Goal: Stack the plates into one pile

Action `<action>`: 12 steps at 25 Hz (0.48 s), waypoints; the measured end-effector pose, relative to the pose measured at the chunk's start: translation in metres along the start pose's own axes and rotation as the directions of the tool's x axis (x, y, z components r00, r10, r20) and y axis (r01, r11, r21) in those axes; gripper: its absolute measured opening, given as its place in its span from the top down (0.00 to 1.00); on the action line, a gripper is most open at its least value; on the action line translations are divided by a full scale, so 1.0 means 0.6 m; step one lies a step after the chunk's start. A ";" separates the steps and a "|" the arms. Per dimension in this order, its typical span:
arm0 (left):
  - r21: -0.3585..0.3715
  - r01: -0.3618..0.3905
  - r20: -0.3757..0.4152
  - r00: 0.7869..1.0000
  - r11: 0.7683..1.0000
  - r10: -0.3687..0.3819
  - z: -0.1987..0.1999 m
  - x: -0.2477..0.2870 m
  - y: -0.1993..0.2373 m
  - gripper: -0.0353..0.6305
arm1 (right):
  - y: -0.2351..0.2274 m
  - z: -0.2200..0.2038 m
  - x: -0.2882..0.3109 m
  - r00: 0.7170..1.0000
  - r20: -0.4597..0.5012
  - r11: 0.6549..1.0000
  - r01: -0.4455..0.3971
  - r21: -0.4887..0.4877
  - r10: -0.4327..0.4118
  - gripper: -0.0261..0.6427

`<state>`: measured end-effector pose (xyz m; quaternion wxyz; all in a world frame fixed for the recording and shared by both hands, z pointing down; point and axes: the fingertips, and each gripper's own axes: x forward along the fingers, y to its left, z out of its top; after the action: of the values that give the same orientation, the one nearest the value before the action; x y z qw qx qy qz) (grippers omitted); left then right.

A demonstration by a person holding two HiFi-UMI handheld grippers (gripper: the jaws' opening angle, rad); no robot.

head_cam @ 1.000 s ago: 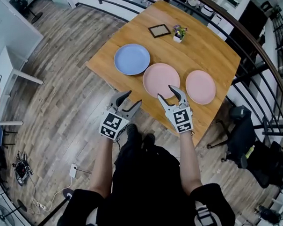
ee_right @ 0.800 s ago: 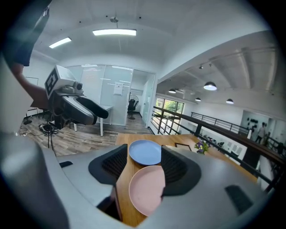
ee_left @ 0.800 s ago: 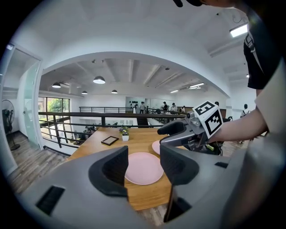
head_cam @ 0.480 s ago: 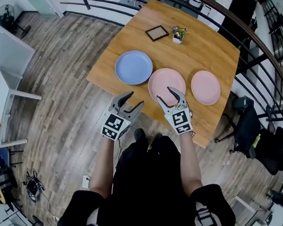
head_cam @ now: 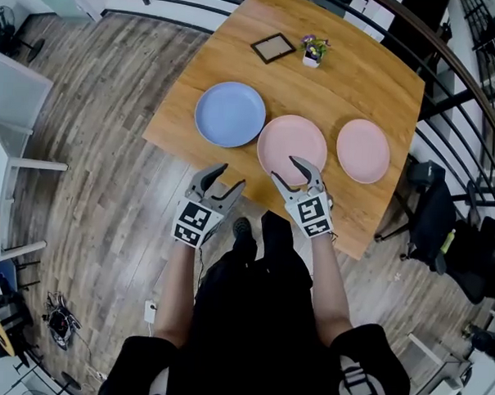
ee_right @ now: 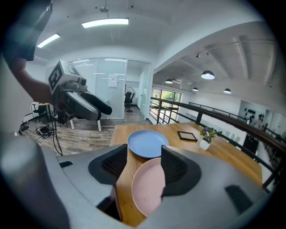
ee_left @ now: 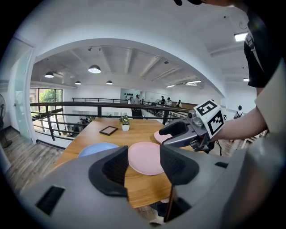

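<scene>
Plates lay unstacked in a row on the wooden bench [head_cam: 359, 83], each flat on the top: a blue plate [head_cam: 230, 114] at the left, a middle pink plate [head_cam: 289, 135] just beside it, and a right-hand pink plate [head_cam: 363, 150] near that one but apart from it. Behind the row, toward the far edge, a small dark picture frame [head_cam: 273, 47] lay flat with a little flower pot [head_cam: 313, 50] just to its right. The left claw [head_cam: 230, 175] was held over the plank floor [head_cam: 110, 146], just short of the bench's near edge and in front of the gap between the blue and middle plates; its jaws stood apart with nothing between them. The right claw [head_cam: 284, 169] reached over the near edge of the bench, its tips above the near rim of the middle pink plate. Its jaws stood apart as well, gripping nothing, and its own view looked down between them onto that pink plate, with the blue plate beyond. A dark metal railing [head_cam: 449, 70] curved round the far side of the bench.
</scene>
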<state>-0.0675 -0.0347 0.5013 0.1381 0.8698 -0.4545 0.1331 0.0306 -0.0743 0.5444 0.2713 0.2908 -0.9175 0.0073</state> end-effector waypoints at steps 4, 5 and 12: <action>-0.031 0.006 -0.047 0.999 1.000 -0.007 -0.038 0.017 0.000 0.59 | 0.001 -0.041 0.008 0.999 -0.044 1.000 -0.027 0.012 0.028 0.59; -0.035 0.008 -0.058 0.998 0.999 -0.010 -0.047 0.021 0.000 0.59 | 0.001 -0.051 0.011 0.998 -0.053 0.999 -0.033 0.018 0.033 0.59; -0.051 0.029 -0.107 0.994 0.998 -0.035 -0.092 0.056 -0.007 0.59 | 0.012 -0.123 0.037 0.990 -0.112 0.996 -0.077 0.048 0.082 0.59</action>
<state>-0.0515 -0.0379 0.5638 0.1862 0.8648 -0.4356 0.1666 0.0484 -0.0675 0.6195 0.3163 0.2591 -0.9109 0.0547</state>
